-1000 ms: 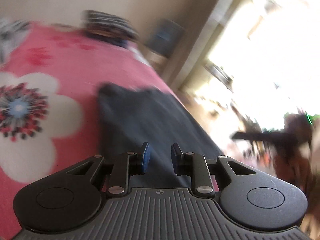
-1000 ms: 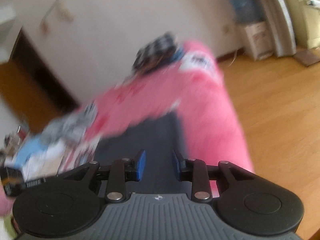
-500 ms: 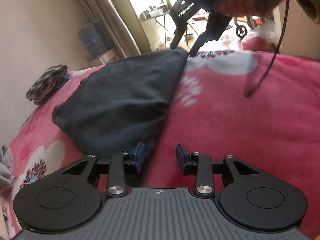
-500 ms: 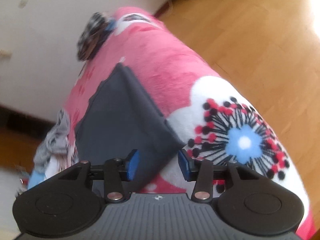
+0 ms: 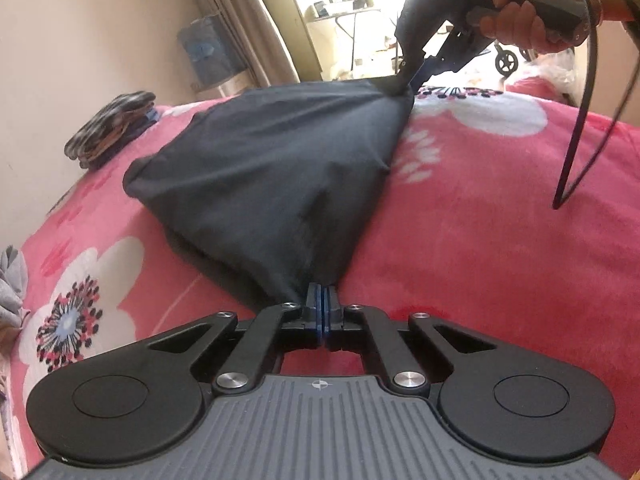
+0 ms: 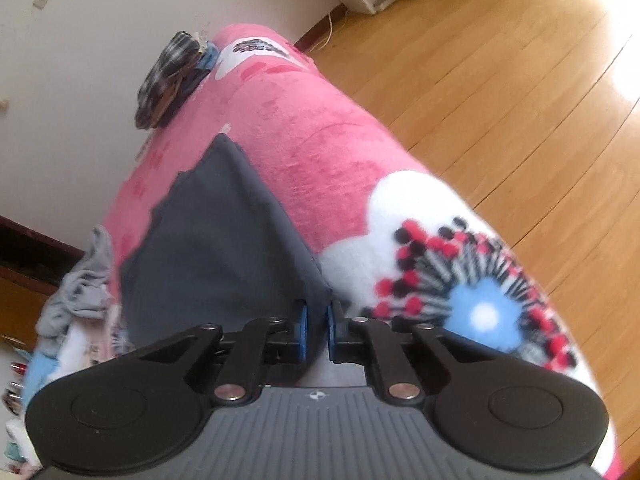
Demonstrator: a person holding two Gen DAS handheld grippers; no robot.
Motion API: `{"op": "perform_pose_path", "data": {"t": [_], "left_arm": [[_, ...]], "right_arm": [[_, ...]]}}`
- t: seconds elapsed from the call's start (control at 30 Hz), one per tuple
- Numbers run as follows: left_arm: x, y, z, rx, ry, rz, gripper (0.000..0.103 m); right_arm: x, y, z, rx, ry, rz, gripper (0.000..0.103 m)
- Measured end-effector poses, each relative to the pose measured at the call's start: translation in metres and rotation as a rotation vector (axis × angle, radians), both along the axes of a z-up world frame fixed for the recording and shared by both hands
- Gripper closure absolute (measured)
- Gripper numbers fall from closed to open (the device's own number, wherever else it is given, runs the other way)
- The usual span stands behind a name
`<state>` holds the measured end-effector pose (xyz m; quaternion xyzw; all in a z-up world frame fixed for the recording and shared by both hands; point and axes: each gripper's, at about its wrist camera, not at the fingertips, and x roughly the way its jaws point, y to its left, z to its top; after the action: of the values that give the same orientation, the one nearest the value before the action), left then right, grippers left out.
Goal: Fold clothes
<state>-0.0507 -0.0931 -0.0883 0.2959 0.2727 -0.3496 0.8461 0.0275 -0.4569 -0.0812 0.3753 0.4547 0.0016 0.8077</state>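
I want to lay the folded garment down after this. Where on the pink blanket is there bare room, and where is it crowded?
Bare pink blanket lies beside the dark garment, on the side away from the wall, below the right gripper. A smaller patch lies between the garment and the folded stack. It is crowded by the crumpled grey clothes at the blanket's end.

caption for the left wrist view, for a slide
Left tool and right tool each pinch a corner of the dark garment on the pink floral blanket.
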Motion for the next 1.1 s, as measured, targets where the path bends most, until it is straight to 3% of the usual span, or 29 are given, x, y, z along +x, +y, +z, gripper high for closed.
{"op": "perform_pose_path", "data": {"t": [0.07,0.2,0.37,0.47,0.63,0.77,0.9,1.0,1.1], "left_arm": [[-0.001,0.001,0.001,-0.002,0.002,-0.001,0.102],[-0.002,0.003,0.005,-0.009,0.008,0.018,0.100],[-0.009,0.009,0.018,-0.028,0.003,0.037,0.099],[-0.011,0.013,0.030,-0.066,0.011,0.060,0.092],[0.007,0.012,0.044,-0.195,0.083,0.151,0.077],[0.033,0.004,0.043,-0.294,0.169,0.244,0.064],[0.052,-0.011,0.023,-0.217,0.238,0.340,0.063],[0.051,-0.013,0.016,-0.207,0.237,0.355,0.060],[0.048,-0.010,0.020,-0.215,0.236,0.375,0.053]], "right_arm": [[0.000,-0.001,-0.003,0.001,0.000,0.006,0.091],[-0.009,-0.008,0.006,0.016,-0.006,-0.016,0.071],[-0.027,-0.003,0.028,-0.059,-0.069,-0.020,0.069],[-0.032,0.023,0.045,-0.142,-0.127,0.107,0.069],[-0.031,0.089,0.061,-0.408,-0.235,0.372,0.069],[-0.020,0.116,0.057,-0.546,-0.266,0.445,0.069],[-0.012,0.130,0.044,-0.639,-0.247,0.488,0.070],[-0.004,0.136,0.023,-0.680,-0.187,0.526,0.071],[-0.006,0.135,0.026,-0.668,-0.200,0.506,0.071]]}}
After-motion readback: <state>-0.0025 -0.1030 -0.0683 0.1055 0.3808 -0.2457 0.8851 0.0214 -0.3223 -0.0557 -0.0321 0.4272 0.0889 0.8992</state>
